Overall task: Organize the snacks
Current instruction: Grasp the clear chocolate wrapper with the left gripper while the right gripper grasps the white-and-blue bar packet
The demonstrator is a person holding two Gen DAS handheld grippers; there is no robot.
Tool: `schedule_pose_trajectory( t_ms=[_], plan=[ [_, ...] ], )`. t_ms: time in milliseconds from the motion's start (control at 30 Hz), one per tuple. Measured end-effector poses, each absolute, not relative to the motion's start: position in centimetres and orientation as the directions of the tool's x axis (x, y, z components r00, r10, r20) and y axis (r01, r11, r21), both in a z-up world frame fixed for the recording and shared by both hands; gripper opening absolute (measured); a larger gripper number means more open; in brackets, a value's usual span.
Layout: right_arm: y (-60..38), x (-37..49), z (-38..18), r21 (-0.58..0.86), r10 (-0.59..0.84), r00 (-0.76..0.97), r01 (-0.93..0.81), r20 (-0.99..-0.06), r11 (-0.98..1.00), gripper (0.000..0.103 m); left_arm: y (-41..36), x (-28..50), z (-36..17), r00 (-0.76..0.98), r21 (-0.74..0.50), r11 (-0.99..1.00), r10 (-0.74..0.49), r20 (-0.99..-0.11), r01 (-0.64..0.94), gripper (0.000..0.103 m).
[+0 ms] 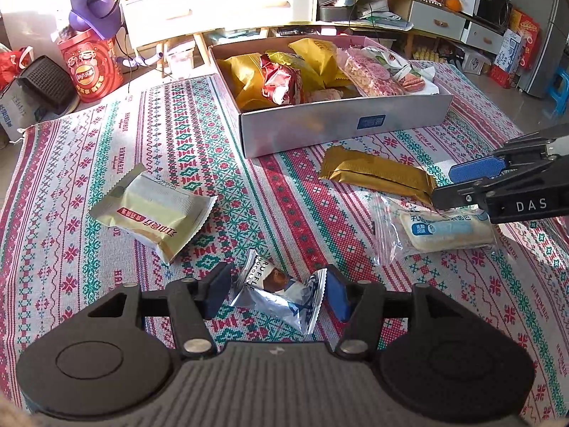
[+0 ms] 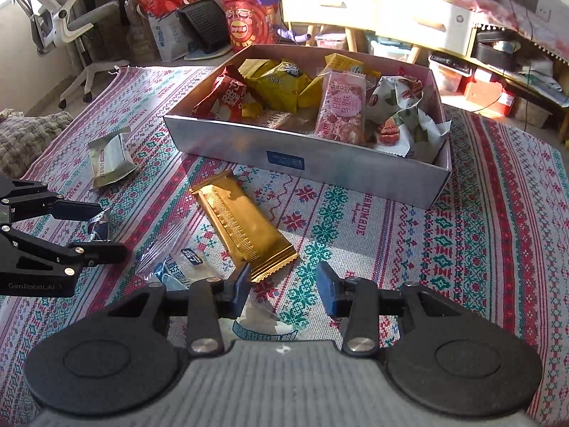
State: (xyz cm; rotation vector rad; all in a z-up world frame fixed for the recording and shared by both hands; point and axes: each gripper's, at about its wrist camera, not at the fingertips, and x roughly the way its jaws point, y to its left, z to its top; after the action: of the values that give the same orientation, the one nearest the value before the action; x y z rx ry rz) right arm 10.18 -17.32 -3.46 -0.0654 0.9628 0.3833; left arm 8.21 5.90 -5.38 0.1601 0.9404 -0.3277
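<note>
"RUFFLE" on silver chocolate wrapper (image 1: 281, 293) between left jaws. "DAS" on right gripper (image 1: 462, 185) body, right of those jaws. "HANDMADE" woven on cloth (image 1: 124, 131), ahead-left. "Lay's" logo on red tub (image 1: 90, 67), far left. "GenRobot.AI" on left gripper (image 2: 103, 233) body, left of right jaws. Box label (image 2: 286, 160): blurred, unreadable.

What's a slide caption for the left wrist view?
Left claw straddles a silver truffle chocolate packet on the patterned cloth, snack box beyond.
</note>
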Motion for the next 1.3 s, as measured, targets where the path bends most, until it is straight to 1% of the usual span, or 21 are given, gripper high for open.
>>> schedule_pose_trajectory(
  t_ms=[67, 200, 267, 333, 467, 600, 700, 800, 833, 867, 900, 1000, 1067, 1233, 1300],
  plan=[
    [-17.1, 10.2, -3.3, 0.12, 0.298, 0.51, -0.352, -0.807, 0.928, 0.04, 6.1, 8.3, -5.2, 0.537, -0.027, 0.947, -0.204, -0.819, 0.319, 0.069],
    [-17.4, 10.3, -2.6, 0.163, 0.336, 0.501, -0.357, -0.798, 0.92, 0.045, 7.1, 8.5, -4.6, 0.524, -0.096, 0.959, -0.229, -0.821, 0.268, 0.069],
    [-17.4, 10.0, -2.2, 0.181, 0.363, 0.495, -0.376, -0.79, 0.909, 0.052, 7.5, 8.7, -4.5, 0.52, -0.121, 0.962, -0.237, -0.82, 0.246, 0.07],
    [-17.4, 9.7, -2.0, 0.189, 0.382, 0.483, -0.402, -0.788, 0.896, 0.057, 7.8, 9.0, -4.7, 0.506, -0.151, 0.964, -0.245, -0.827, 0.22, 0.07],
    [-16.6, 8.7, -2.1, 0.161, 0.388, 0.459, -0.459, -0.799, 0.874, 0.059, 8.7, 9.5, -5.1, 0.486, -0.231, 0.966, -0.257, -0.835, 0.114, 0.07],
    [-15.7, 7.9, -2.8, 0.158, 0.395, 0.418, -0.497, -0.818, 0.853, 0.059, 9.2, 9.8, -5.0, 0.5, -0.258, 0.966, -0.241, -0.832, 0.037, 0.07],
    [-15.2, 7.2, -2.7, 0.186, 0.425, 0.38, -0.527, -0.821, 0.829, 0.061, 9.4, 9.7, -4.7, 0.505, -0.246, 0.969, -0.215, -0.836, 0.005, 0.07],
    [-15.0, 6.8, -2.2, 0.203, 0.45, 0.372, -0.543, -0.812, 0.815, 0.059, 9.7, 9.9, -4.4, 0.501, -0.253, 0.967, -0.228, -0.835, 0.02, 0.07],
    [-15.0, 6.8, -2.1, 0.191, 0.443, 0.382, -0.542, -0.811, 0.818, 0.059, 9.8, 10.0, -4.3, 0.494, -0.258, 0.965, -0.242, -0.835, 0.037, 0.072],
    [-15.0, 6.8, -2.0, 0.182, 0.436, 0.39, -0.54, -0.811, 0.822, 0.059, 9.7, 10.1, -4.3, 0.476, -0.263, 0.963, -0.262, -0.84, 0.066, 0.078],
    [-14.9, 6.8, -2.0, 0.175, 0.429, 0.398, -0.535, -0.81, 0.827, 0.059, 9.6, 10.1, -4.4, 0.464, -0.258, 0.963, -0.266, -0.845, 0.081, 0.08],
    [-14.8, 6.9, -2.5, 0.157, 0.406, 0.416, -0.515, -0.813, 0.843, 0.059, 8.9, 9.9, -4.6, 0.457, -0.229, 0.966, -0.259, -0.851, 0.119, 0.08],
    [-14.6, 7.0, -2.9, 0.141, 0.39, 0.425, -0.509, -0.817, 0.849, 0.057, 8.2, 9.8, -4.8, 0.448, -0.209, 0.965, -0.258, -0.856, 0.156, 0.08],
    [-13.8, 6.7, -3.9, 0.098, 0.357, 0.434, -0.514, -0.827, 0.852, 0.054, 6.4, 9.5, -5.3, 0.464, -0.096, 0.97, -0.191, -0.865, 0.221, 0.079],
    [-13.6, 6.5, -3.9, 0.083, 0.353, 0.446, -0.519, -0.822, 0.851, 0.054, 6.3, 9.3, -5.4, 0.471, -0.073, 0.971, -0.175, -0.865, 0.227, 0.076]
  ],
)
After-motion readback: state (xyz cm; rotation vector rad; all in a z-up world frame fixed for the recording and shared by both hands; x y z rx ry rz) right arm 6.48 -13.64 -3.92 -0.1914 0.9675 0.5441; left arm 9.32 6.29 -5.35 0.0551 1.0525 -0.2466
